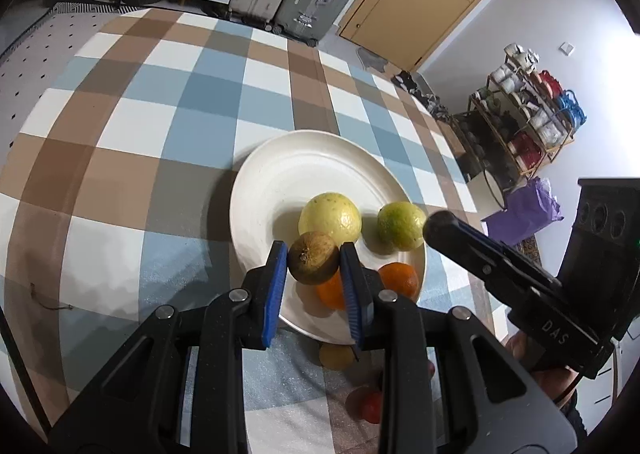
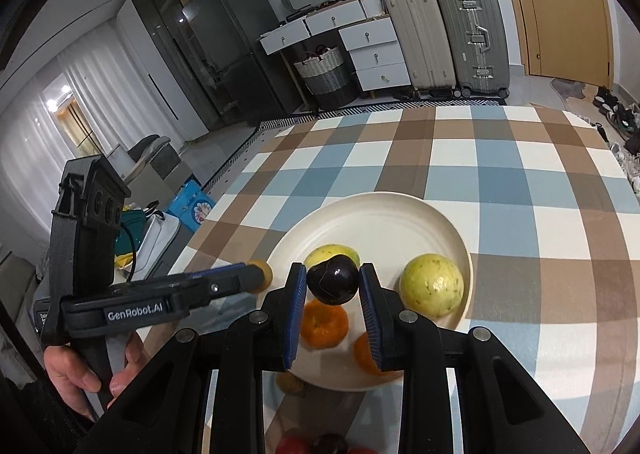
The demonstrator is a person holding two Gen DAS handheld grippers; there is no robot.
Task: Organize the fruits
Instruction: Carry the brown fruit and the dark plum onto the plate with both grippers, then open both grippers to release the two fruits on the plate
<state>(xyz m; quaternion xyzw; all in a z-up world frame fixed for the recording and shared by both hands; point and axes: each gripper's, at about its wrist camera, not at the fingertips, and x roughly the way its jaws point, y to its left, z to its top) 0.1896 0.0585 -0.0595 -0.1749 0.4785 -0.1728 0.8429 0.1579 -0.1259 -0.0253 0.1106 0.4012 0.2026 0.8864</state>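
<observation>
Fruits sit on the white plate: a yellow guava, a green citrus at its three o'clock, two oranges toward six; my left gripper is clamped on a brown-green fruit, pinched between the blue pads above the plate's near rim; my right gripper is clamped on a dark plum, likewise between its fingertips, over the plate; more small fruits lie on the checked cloth at six o'clock.

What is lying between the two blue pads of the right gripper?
In the right wrist view, a dark purple fruit sits clamped between the pads of the right gripper, above the white plate.
</observation>
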